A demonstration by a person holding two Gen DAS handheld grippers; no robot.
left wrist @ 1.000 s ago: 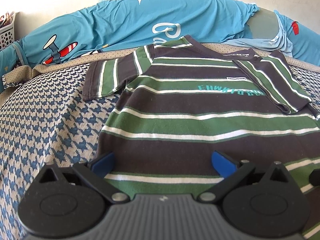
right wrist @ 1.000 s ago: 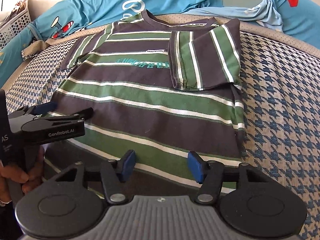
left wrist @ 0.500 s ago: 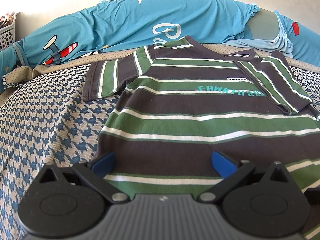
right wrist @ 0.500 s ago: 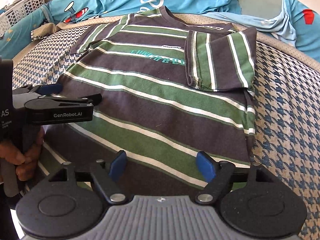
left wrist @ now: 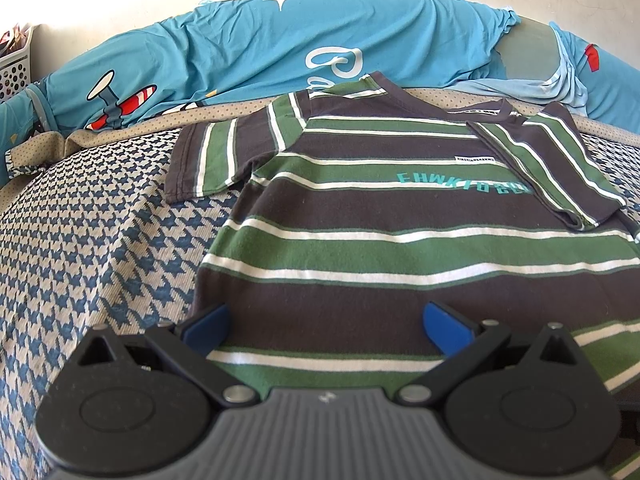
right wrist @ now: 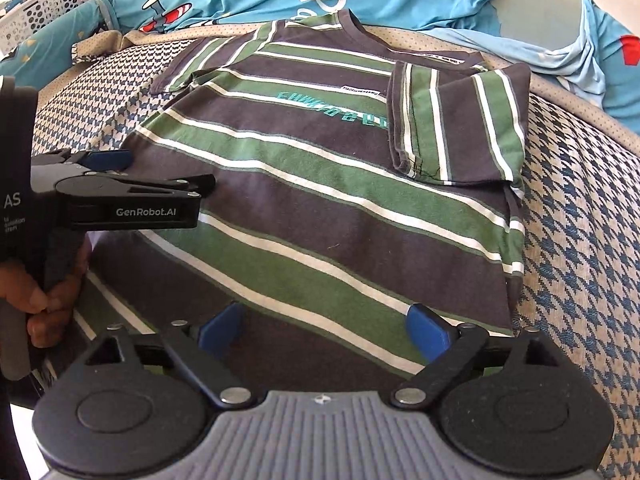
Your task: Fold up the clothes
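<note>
Both pairs of jaws stand wide apart and hold nothing. Our left gripper point(left wrist: 324, 318) hangs over the lower hem of the striped T-shirt point(left wrist: 400, 248), near its left edge, and its blue fingertips point(left wrist: 206, 322) have only cloth between them. Our right gripper point(right wrist: 322, 330) hangs over the same hem, more toward the right side of the shirt. In the right wrist view we see also the left gripper point(right wrist: 132, 168) from the side, over the left edge of the shirt, with a hand point(right wrist: 40, 296) closed around its handle.

The T-shirt lies flat on the houndstooth bed cover point(left wrist: 100, 240), front side up, with brown, green and white stripes and teal letters point(right wrist: 332, 110) on the chest. Its right sleeve point(right wrist: 460, 128) is folded inward and rests on the chest, covering the end of the letters. Its left sleeve point(left wrist: 204, 164) is spread out on the cover.

Beyond the collar lies a turquoise cloth point(left wrist: 260, 48) with an airplane print point(left wrist: 120, 100), along the far edge of the bed. At the far left corner stands a white perforated basket point(right wrist: 52, 4).
</note>
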